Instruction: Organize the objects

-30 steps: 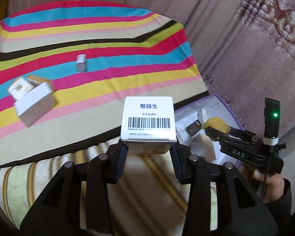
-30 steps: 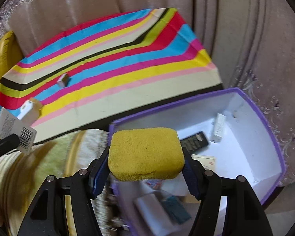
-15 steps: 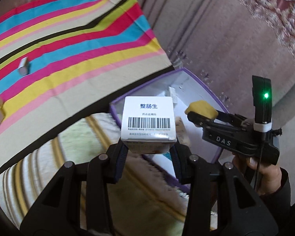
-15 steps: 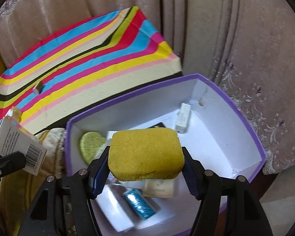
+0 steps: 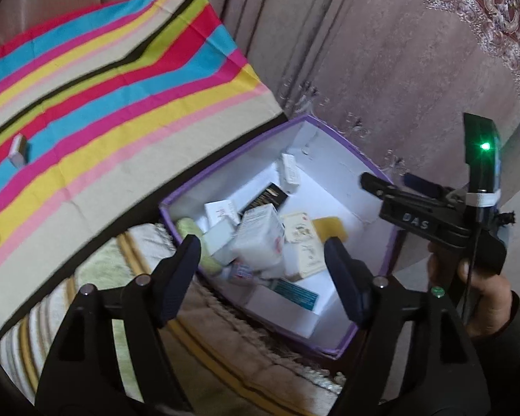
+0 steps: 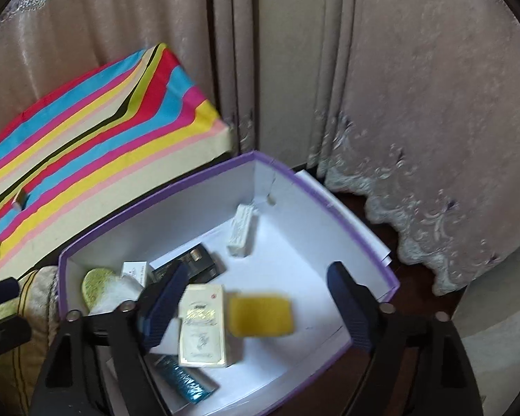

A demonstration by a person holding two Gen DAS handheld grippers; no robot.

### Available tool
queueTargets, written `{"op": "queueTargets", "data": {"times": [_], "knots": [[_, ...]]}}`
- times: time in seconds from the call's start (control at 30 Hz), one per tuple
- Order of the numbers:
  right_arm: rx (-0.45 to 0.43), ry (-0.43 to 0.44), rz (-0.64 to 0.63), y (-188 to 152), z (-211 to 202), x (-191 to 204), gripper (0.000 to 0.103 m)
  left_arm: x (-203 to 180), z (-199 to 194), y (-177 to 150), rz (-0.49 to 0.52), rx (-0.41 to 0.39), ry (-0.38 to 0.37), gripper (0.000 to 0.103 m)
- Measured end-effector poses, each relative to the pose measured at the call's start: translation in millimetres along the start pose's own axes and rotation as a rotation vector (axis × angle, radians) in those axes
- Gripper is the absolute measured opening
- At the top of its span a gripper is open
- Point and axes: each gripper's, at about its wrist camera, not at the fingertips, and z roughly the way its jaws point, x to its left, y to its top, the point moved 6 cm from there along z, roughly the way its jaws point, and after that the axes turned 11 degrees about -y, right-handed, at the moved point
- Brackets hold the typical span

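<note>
Sitting on the floor by the curtain (image 6: 416, 104) is a purple box (image 6: 329, 204) with white walls. Lots of things lie inside it: a yellow sponge (image 6: 260, 315), a cream card box (image 6: 201, 326), a black pack (image 6: 194, 263), a small white box (image 6: 241, 230) far back near the corner, a green pad (image 6: 95, 286) and a blue tube (image 6: 185, 379).

A white box (image 5: 260, 239) is blurred, tilted on the pile in the middle of the purple box, 1 corner up. The sponge is blurred too, with its long side going across the right wrist view, beside the card box.

Both grippers point down into the purple box. The left gripper (image 5: 261, 265) has just been opening; its jaws stand wide and nothing is gripped between them. The right gripper (image 6: 254, 300) has just been opening as well, and its pads do not touch the sponge. A hand (image 5: 482, 287) in a dark sleeve holds the right gripper.

A striped cloth (image 5: 104, 104) lies on the left with a little box (image 5: 19, 145) on it.
</note>
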Motion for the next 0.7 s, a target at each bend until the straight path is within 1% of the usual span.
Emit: {"op": "queueTargets", "data": {"times": [0.1,0.13,0.2,0.23,0.3,0.33,0.4,0.43,0.47,0.5,0.57,0.63,0.7], "knots": [[-0.036,-0.054,-0.013,5,-3,0,0.090,9,-16,5,0.020,-0.052,0.078,0.077],[-0.055,-0.071,-0.018,7,-5,1,0.091,12,-25,8,0.033,-0.080,0.133,0.078],[-0.087,-0.056,-0.020,9,-11,5,0.100,16,-39,9,0.057,-0.125,0.209,0.078],[-0.100,-0.050,-0.020,11,-12,6,0.102,17,-47,11,0.070,-0.155,0.238,0.079],[-0.140,-0.051,-0.018,15,-17,10,0.102,20,-64,11,0.101,-0.236,0.281,0.084],[-0.153,-0.051,-0.019,16,-19,11,0.102,21,-68,11,0.120,-0.256,0.289,0.090],[-0.164,-0.041,-0.027,18,-21,18,0.102,24,-76,9,0.158,-0.277,0.322,0.092],[-0.157,-0.024,-0.029,19,-21,22,0.102,27,-80,6,0.167,-0.274,0.330,0.092],[-0.149,-0.013,-0.029,17,-22,25,0.102,29,-82,5,0.167,-0.271,0.317,0.092],[-0.138,0.010,-0.034,15,-23,29,0.102,32,-85,1,0.155,-0.267,0.289,0.092],[-0.108,0.085,-0.040,11,-25,40,0.102,40,-90,-4,0.117,-0.249,0.237,0.092],[-0.078,0.154,-0.049,7,-27,53,0.102,48,-92,-8,0.086,-0.235,0.227,0.092],[-0.065,0.189,-0.073,3,-29,66,0.102,58,-96,-14,0.053,-0.232,0.227,0.092]]}}
